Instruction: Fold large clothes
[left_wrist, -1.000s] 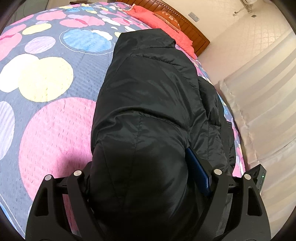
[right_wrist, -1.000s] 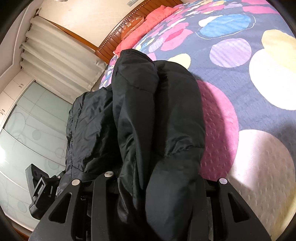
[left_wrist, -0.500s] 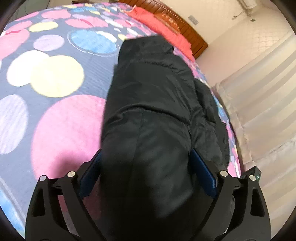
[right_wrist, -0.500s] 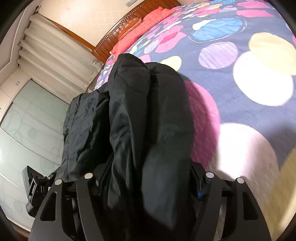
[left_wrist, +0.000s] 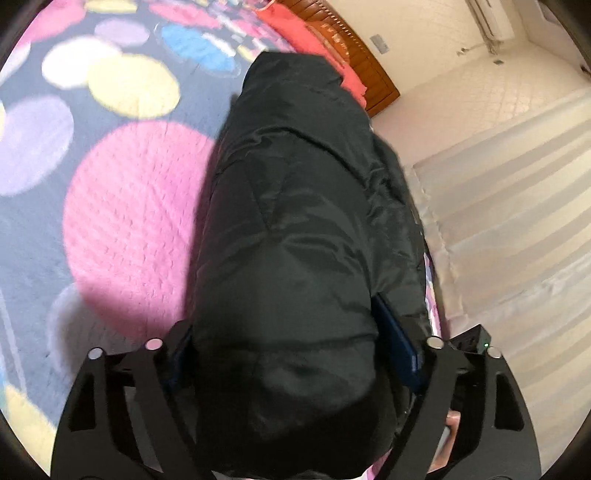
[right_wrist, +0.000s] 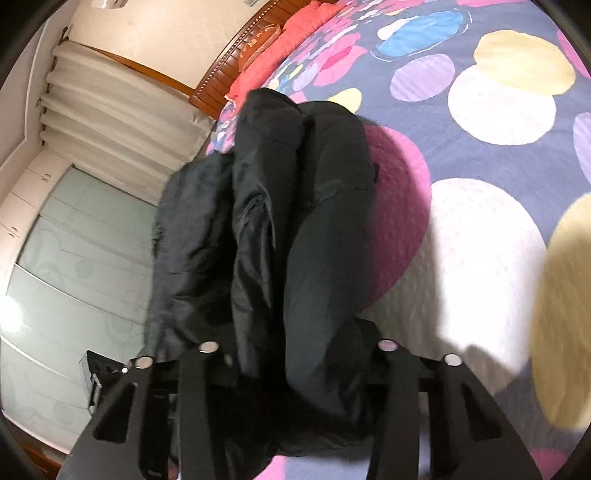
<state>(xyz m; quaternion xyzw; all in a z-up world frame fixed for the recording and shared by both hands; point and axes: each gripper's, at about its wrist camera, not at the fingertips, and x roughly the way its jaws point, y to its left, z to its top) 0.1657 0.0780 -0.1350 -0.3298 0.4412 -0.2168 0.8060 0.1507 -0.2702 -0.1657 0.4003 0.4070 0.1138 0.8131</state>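
A black puffy jacket (left_wrist: 295, 184) lies folded lengthwise into a long bundle on the bedspread (left_wrist: 129, 221), running away toward the headboard. Its near end fills my left gripper (left_wrist: 284, 332). The jaws are closing and both sides press into the padding, with the blue right pad (left_wrist: 397, 343) against the fabric. In the right wrist view the same jacket (right_wrist: 295, 184) bulges up between the fingers of my right gripper (right_wrist: 295, 343). Those jaws are closing too and squeeze the folded layers. The fingertips are buried in fabric in both views.
The bedspread (right_wrist: 480, 240) is grey-blue with big coloured circles. Red pillows (left_wrist: 291, 26) and a wooden headboard (left_wrist: 354, 48) lie at the far end. White curtains (left_wrist: 498, 221) and a pale wardrobe (right_wrist: 74, 277) stand beyond the bed edge beside the jacket.
Both grippers spread their jaws half a second ago and have narrowed on the jacket again. Both have shifted across the bed, and the bundle now sits more central in each view.
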